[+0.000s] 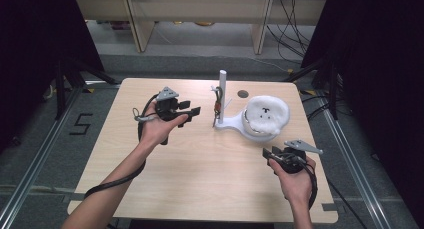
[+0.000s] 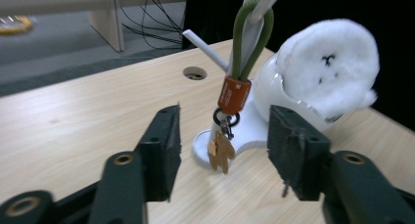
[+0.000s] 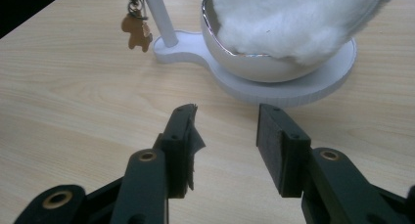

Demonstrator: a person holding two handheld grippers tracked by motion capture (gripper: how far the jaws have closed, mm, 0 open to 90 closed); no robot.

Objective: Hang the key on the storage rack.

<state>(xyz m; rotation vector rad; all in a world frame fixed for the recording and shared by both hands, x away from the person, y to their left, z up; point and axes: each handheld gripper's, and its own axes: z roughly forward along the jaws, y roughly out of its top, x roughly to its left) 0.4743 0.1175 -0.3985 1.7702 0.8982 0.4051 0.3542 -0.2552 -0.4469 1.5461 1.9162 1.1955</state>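
Nearby, fluffy white plush (image 1: 268,114) in glossy rounded bowl (image 3: 254,62).

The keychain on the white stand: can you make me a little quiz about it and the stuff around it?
1. True or false: the keychain hangs from a peg on the white stand.
2. What sits in the white bowl? A) an apple B) a fluffy white toy C) a cup
3. Fill in: the left gripper has its fingers ___, with the small gingerbread charm seen between them but untouched.

Key: 1 true; 2 B, the fluffy white toy; 3 open.
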